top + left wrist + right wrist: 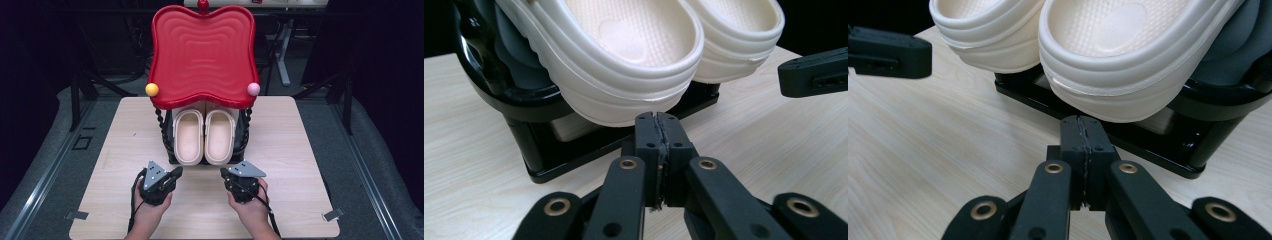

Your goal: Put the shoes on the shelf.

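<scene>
**Both grippers poised, clogs not yet touched**

Nearest to me are the person's two hands, each wrapped round a gripper just in front of the shoe rack. From above, the left gripper and the right gripper sit side by side on the pale wooden table, noses turned slightly toward each other. In each gripper view the black jaws are pressed flat together with nothing between them.

The pair of cream clogs rests heels-forward on the black rack, under a big red wavy tray with a yellow ball and a pink ball at its front corners. The left clog hangs just beyond the left jaws; the right clog sits just beyond the right ones, close but apart.

By my judgement nothing has begun: both shoes are in place, so opening, gripping and lifting all remain. I can read no brand, label or writing anywhere.
</scene>
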`<state>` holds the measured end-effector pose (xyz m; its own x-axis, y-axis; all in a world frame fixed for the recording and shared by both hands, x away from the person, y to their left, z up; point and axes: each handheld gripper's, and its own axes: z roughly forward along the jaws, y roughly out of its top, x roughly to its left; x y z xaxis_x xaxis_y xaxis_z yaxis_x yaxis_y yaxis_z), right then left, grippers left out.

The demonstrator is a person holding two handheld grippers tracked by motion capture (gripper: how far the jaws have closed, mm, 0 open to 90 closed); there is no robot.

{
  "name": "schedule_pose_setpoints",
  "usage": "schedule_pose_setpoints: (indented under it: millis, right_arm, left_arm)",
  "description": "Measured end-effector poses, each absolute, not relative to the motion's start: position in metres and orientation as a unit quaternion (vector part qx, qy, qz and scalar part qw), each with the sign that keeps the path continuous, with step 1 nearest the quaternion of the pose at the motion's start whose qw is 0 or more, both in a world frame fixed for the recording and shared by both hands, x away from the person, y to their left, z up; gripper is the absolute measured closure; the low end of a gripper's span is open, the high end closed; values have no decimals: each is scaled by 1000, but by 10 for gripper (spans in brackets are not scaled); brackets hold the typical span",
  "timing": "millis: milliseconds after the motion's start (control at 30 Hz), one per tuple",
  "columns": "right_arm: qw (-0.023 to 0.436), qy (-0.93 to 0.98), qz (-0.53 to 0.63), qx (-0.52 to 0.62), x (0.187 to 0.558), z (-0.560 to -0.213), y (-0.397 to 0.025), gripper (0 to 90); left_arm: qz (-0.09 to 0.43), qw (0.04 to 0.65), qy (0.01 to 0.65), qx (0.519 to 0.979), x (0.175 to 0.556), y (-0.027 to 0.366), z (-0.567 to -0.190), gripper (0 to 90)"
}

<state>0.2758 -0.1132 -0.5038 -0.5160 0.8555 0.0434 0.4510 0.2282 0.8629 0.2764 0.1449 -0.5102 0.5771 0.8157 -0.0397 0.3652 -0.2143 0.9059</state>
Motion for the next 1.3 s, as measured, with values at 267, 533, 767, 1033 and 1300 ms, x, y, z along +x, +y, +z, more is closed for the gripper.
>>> schedule_pose_setpoints:
  millis: [267,533,767,1033,1300]
  right_arm:
    - [231,745,449,437,281,-504,-108,900]
    - [244,742,440,443,284,-502,-108,900]
    - [255,735,431,457,285,-498,-119,900]
    - [261,731,430,461,293,-494,-122,900]
    - [261,731,431,461,302,-492,-120,900]
  left_arm:
    - [232,478,403,745,284,141,-512,897]
    - [237,481,406,740,285,140,-512,897]
    - [240,477,408,741,288,142,-509,897]
    - [243,475,414,737,297,143,-503,897]
    - [251,475,426,728,308,147,-500,897]
